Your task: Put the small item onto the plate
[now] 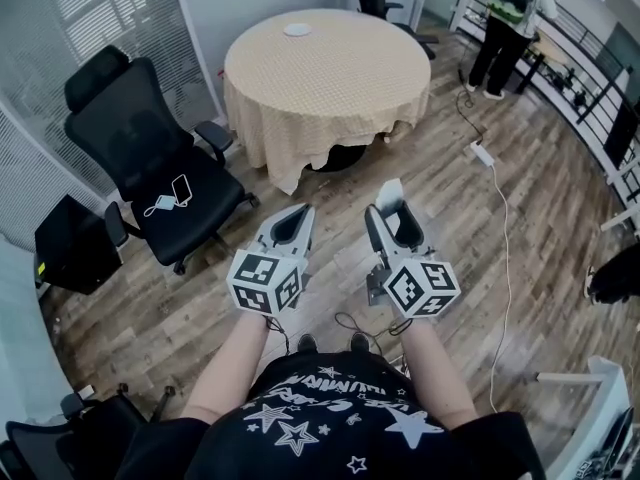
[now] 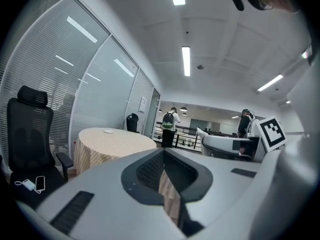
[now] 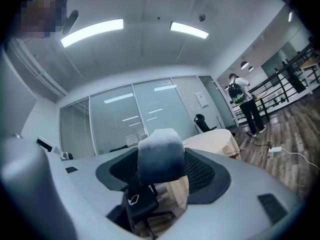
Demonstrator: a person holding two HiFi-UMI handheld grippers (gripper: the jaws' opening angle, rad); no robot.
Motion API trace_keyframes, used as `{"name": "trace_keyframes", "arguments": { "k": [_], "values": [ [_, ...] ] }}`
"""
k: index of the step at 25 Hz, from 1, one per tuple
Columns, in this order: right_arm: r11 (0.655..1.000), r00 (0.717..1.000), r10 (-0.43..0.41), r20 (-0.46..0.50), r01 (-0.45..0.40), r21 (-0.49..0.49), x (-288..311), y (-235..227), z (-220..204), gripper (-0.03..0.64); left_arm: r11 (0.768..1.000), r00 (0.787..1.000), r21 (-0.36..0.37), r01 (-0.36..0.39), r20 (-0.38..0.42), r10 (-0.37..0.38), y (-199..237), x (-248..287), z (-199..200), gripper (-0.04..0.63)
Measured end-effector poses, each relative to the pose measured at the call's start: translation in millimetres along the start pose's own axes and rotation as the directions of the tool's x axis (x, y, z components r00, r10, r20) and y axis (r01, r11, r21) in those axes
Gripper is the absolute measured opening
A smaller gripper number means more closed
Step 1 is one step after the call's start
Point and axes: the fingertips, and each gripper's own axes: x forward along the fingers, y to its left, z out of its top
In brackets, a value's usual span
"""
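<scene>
Step in hand: carry phase, with the item gripped and not yet delivered.

- Right gripper (image 1: pixel 386 212): jaws clamped on the small item (image 3: pixel 159 154), a pale grey-white block standing up between them and poking out past the tips. It is held at about waist height, over wooden floor.
- Left gripper (image 1: pixel 302 213): jaws drawn together to a thin slit with nothing in it; idle beside the right one.
- Plate (image 1: pixel 297 29): small and white, near the far edge of the round table (image 1: pixel 330 88) with the checked cloth. It is well apart from both grippers and looks bare from here.
- Black office chair (image 1: pixel 150 158) stands left of the route with a phone (image 1: pixel 182 189) on its seat. A white cable (image 1: pixel 505 228) trails on the floor to the right.

Judgement: the next move calls for walking up to the table, reaching the right gripper across most of the tabletop, lowering the block flat over the plate, then parting the jaws

Risk: the long reach may mean circling the table first
</scene>
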Motion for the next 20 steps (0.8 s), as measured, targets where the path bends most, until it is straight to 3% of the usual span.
{"name": "trace_keyframes", "arguments": {
  "k": [10, 20],
  "values": [
    [0.997, 0.996, -0.06, 0.063, 0.063, -0.044, -1.7, 7.8, 14.2, 0.298, 0.998, 0.999, 0.033, 0.046, 0.005, -0.046, 15.7, -14.6, 5.9, 0.006],
    [0.981, 0.991, -0.134, 0.015, 0.135, -0.142, 22.9, -21.1, 2.1, 0.298, 0.998, 1.0, 0.06, 0.013, -0.004, -0.013, 43.6, 3.3, 12.9, 0.006]
  ]
}}
